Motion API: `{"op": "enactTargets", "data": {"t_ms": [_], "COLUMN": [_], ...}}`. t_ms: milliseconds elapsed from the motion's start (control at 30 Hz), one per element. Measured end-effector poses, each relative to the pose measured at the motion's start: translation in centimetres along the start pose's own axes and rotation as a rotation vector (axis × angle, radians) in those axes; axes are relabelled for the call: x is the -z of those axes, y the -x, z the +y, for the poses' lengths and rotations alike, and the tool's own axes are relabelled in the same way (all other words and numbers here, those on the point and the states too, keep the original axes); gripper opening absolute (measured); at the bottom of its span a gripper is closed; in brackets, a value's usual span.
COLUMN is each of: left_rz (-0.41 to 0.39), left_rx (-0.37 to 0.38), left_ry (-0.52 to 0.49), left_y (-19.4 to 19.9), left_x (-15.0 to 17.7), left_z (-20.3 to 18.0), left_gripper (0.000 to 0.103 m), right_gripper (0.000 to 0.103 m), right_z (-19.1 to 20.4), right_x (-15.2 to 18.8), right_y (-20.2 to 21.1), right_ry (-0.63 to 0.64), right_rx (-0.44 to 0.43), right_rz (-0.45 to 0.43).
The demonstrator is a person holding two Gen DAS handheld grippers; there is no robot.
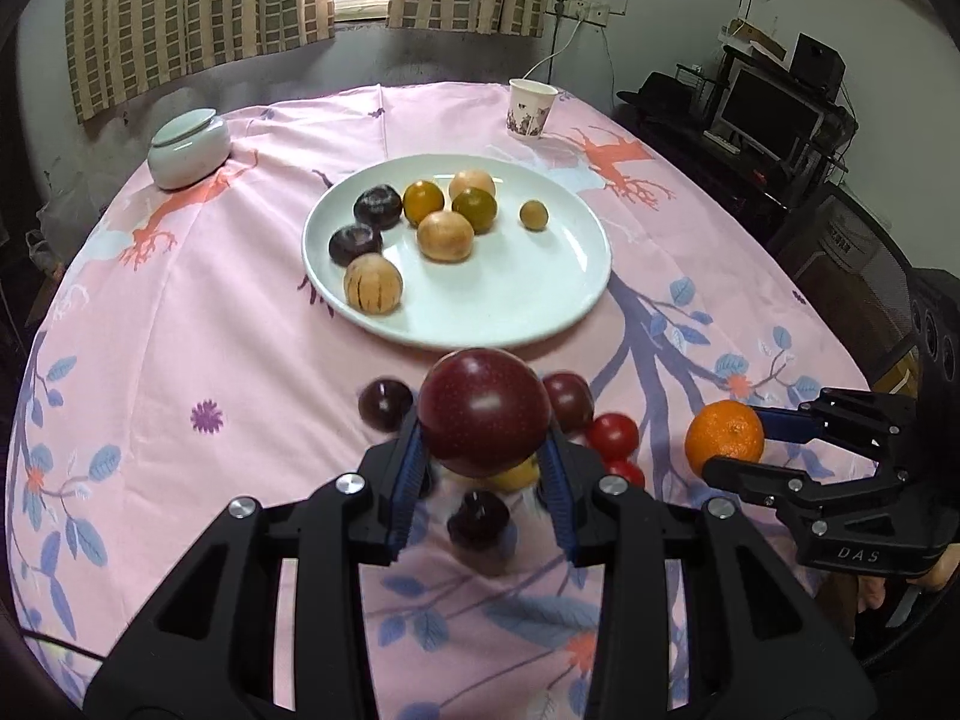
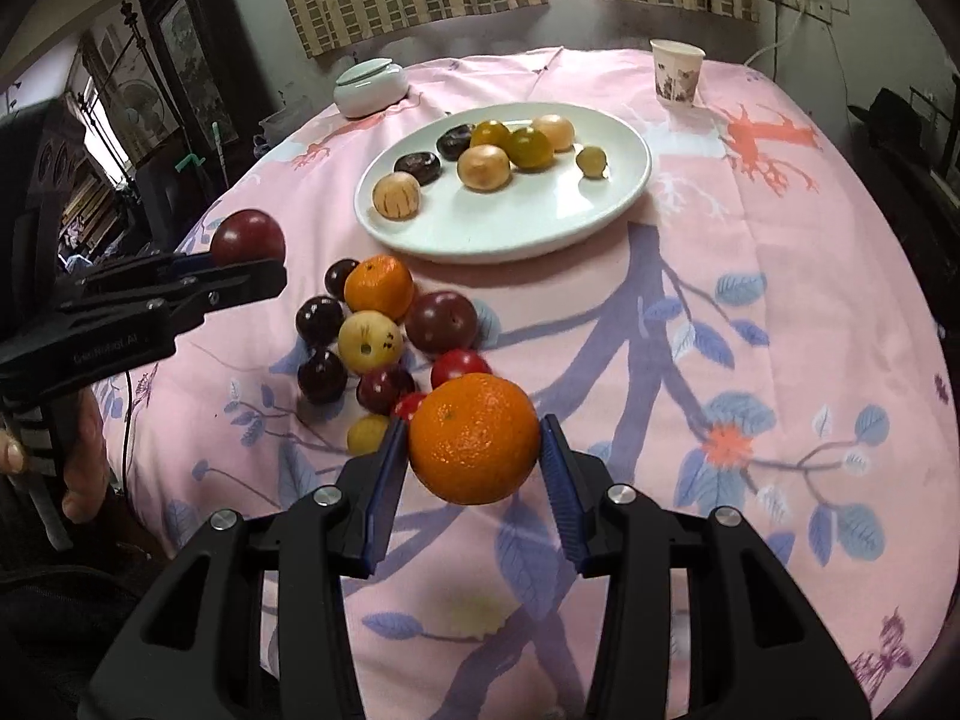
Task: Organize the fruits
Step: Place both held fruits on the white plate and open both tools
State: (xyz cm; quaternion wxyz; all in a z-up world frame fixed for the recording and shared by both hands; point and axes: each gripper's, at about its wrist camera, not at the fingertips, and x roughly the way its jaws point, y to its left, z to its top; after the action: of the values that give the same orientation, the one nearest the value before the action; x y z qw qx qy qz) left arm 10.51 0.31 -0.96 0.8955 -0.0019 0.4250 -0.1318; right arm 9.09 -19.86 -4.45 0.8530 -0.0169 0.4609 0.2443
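My left gripper is clamped on a smooth, glossy dark red plum, lifted clear of the cloth. My right gripper grips a dimpled, round orange the same way. From both, the white plate lies at about twelve o'clock, glazed and shallow, already holding several round fruits. I judge the left hand slightly nearer its rim. The loose pile of fruit sits on the pink tablecloth, at ten o'clock from my right gripper.
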Motion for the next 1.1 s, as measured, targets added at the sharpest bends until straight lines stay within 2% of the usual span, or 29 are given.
{"op": "enactTargets", "data": {"t_ms": [133,233,333,433,533,600,733,900,933,967,1033,1100], "left_rz": [0.012,0.041,0.072,0.119,0.150,0.158,0.165,0.190,0.188,0.180,0.147,0.113], "left_rx": [-0.039,-0.024,-0.051,-0.065,-0.103,-0.096,-0.092,-0.088,-0.089,-0.092,-0.091,-0.079], "left_ry": [-0.004,0.037,0.081,0.123,0.112,0.116,0.122,0.127,0.127,0.127,0.130,0.123], "left_y": [-2.6,-6.1,-10.3,-14.5,-17.5,-18.5,-19.7,-21.1,-21.1,-20.9,-19.7,-17.7], "left_x": [-6.0,-10.5,-14.1,-16.4,-17.4,-17.6,-18.2,-19.0,-19.0,-19.1,-19.2,-19.2], "left_z": [1.8,3.3,4.4,5.2,5.2,5.4,5.6,5.2,5.1,5.0,4.9,4.9], "left_gripper": [0.037,0.037,0.037,0.037,0.037,0.037,0.038,0.039,0.043,0.056,0.071,0.071], "right_gripper": [0.045,0.045,0.045,0.045,0.045,0.045,0.045,0.045,0.046,0.047,0.065,0.065], "right_z": [-0.4,-1.2,-2.1,-2.8,-5.8,-8.1,-9.1,-7.6,-7.4,-7.1,-6.7,-6.4], "right_x": [-4.7,-8.8,-12.5,-15.4,-17.2,-17.8,-18.3,-19.2,-19.3,-19.4,-19.4,-19.1], "right_y": [-0.7,-2.8,-5.7,-9.7,-12.1,-12.6,-13.3,-14.2,-14.4,-14.4,-14.2,-13.2], "right_ry": [0.058,0.071,0.102,0.163,0.013,-0.094,-0.108,-0.045,-0.033,-0.017,0.007,0.024], "right_rx": [0.015,0.038,0.118,0.205,0.145,0.104,0.092,0.104,0.114,0.127,0.160,0.175], "right_rz": [-0.011,-0.030,-0.082,-0.080,-0.052,-0.050,-0.046,-0.039,-0.039,-0.043,-0.049,-0.072]}}
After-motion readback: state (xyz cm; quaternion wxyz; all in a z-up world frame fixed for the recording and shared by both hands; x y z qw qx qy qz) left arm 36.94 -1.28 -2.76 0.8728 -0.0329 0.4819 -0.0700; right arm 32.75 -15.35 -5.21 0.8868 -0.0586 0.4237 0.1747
